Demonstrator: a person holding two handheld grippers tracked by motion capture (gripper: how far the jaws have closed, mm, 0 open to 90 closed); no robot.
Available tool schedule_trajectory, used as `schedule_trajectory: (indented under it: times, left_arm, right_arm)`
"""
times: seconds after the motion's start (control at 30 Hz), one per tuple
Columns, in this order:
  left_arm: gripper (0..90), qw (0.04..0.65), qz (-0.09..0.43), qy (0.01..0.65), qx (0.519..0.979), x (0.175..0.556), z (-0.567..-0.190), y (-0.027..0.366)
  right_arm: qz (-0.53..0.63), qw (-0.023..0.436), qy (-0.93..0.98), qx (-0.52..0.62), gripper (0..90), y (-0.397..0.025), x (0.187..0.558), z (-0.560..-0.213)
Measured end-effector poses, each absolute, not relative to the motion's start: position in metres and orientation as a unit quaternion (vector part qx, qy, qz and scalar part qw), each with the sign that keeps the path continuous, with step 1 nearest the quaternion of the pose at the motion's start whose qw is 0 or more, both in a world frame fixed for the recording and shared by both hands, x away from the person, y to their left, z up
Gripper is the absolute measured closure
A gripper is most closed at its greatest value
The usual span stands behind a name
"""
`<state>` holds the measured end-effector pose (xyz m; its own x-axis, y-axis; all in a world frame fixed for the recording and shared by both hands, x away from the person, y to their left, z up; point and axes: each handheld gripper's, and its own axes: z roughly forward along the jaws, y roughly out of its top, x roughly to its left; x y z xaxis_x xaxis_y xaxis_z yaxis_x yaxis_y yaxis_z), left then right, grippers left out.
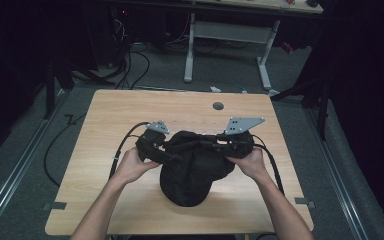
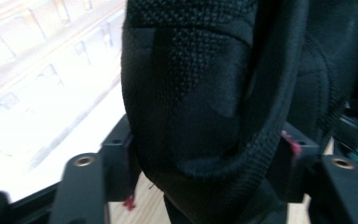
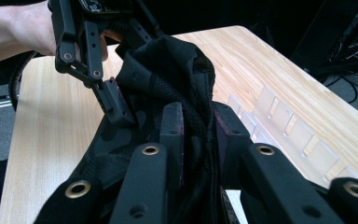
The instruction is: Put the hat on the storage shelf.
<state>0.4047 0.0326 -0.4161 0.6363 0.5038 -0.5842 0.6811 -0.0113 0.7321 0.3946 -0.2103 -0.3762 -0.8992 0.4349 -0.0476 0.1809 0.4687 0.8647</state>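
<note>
Both tools are clamped on the same thing: the left tool (image 1: 172,156) pinches a thick fold at one upper corner of the black bag (image 1: 190,175), and the right tool (image 1: 219,146) grips a narrower gather of fabric and strap at the opposite corner. In the left gripper view the textured cloth (image 2: 205,93) bulges between the jaws, which stand fairly wide around it; in the right gripper view the jaws are nearly closed on the bunched edge (image 3: 196,126), with the left tool (image 3: 116,105) biting the cloth just beyond. The bag sits near the middle of the tabletop (image 1: 130,105), its top edge stretched across between the two grips and its body hanging toward the person's side. That top edge runs left to right, so each tool holds its own nearer end, and neither hand has to cross over. Any coming pull apart or lift would probably act along this line, so I judge the opening will follow it.
</note>
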Motion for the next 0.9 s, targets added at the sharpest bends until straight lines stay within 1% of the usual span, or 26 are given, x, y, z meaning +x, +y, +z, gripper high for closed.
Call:
schedule_trajectory:
  times: [0.2,0.27,0.3,0.33,0.37,0.4,0.47,0.5,0.53,0.9]
  left_arm:
    - [52.5,0.560,-0.097,0.416,0.710,0.400,-0.412,0.033]
    - [58.7,0.557,-0.104,0.412,0.714,0.399,-0.412,0.033]
    - [58.7,0.556,-0.107,0.412,0.714,0.398,-0.411,0.033]
    - [60.5,0.554,-0.108,0.408,0.717,0.397,-0.411,0.034]
    - [64.1,0.555,-0.111,0.408,0.716,0.396,-0.410,0.034]
    - [64.1,0.555,-0.113,0.406,0.717,0.395,-0.410,0.034]
    - [67.8,0.555,-0.114,0.403,0.719,0.394,-0.409,0.035]
    - [72.1,0.556,-0.115,0.398,0.721,0.393,-0.408,0.035]
    - [73.8,0.557,-0.114,0.396,0.721,0.392,-0.408,0.035]
    - [82.9,0.556,-0.122,0.383,0.727,0.382,-0.399,0.041]
  right_arm:
    - [0.480,0.140,0.848,0.175,76.4,-0.208,0.397,-0.374]
    - [0.478,0.144,0.849,0.174,76.3,-0.206,0.397,-0.373]
    - [0.478,0.144,0.849,0.174,76.3,-0.206,0.397,-0.373]
    - [0.478,0.145,0.848,0.174,76.3,-0.205,0.397,-0.373]
    - [0.479,0.145,0.848,0.175,76.3,-0.204,0.398,-0.373]
    - [0.479,0.145,0.848,0.175,76.3,-0.204,0.398,-0.373]
    - [0.478,0.148,0.848,0.176,76.3,-0.203,0.399,-0.373]
    - [0.478,0.148,0.848,0.178,76.2,-0.202,0.399,-0.374]
    - [0.478,0.147,0.847,0.179,76.2,-0.202,0.400,-0.373]
    - [0.482,0.143,0.847,0.171,75.5,-0.196,0.401,-0.371]
